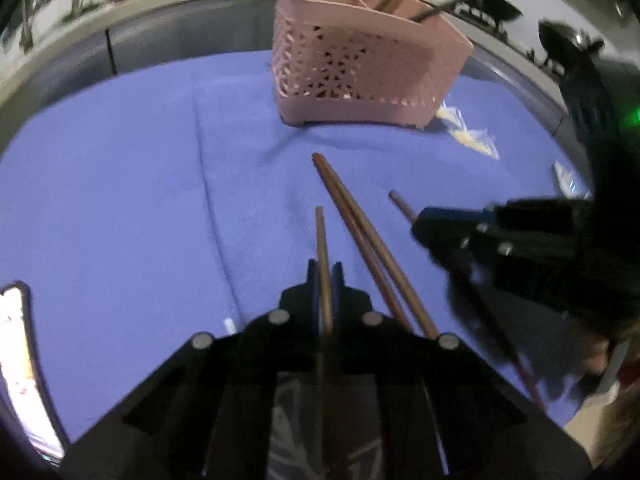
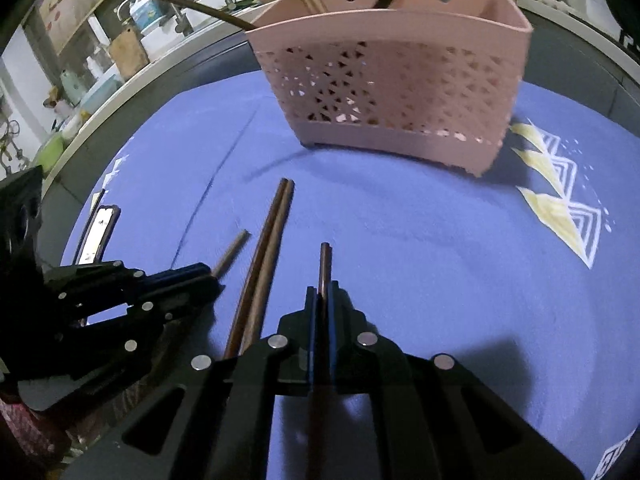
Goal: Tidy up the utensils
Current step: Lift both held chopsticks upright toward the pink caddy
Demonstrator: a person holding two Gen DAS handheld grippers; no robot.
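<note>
Gripping one chopstick (image 1: 322,248) each: left gripper (image 1: 325,276) and right gripper (image 2: 321,300), jaws closed on the sticks, nearest to view. Pair (image 2: 264,264) lies flat on the blue cloth (image 2: 420,240) between them, short of the basket (image 2: 392,80). Open cloth lies ahead of the basket. Right view alone shows a sink (image 2: 208,12) beyond the basket; left view shows a phone (image 1: 16,360) at the cloth edge.

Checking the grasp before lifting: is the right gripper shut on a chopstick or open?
Shut. The right gripper clamps a single chopstick between its fingers with no gap, the tip poking forward toward the pink holder.
</note>
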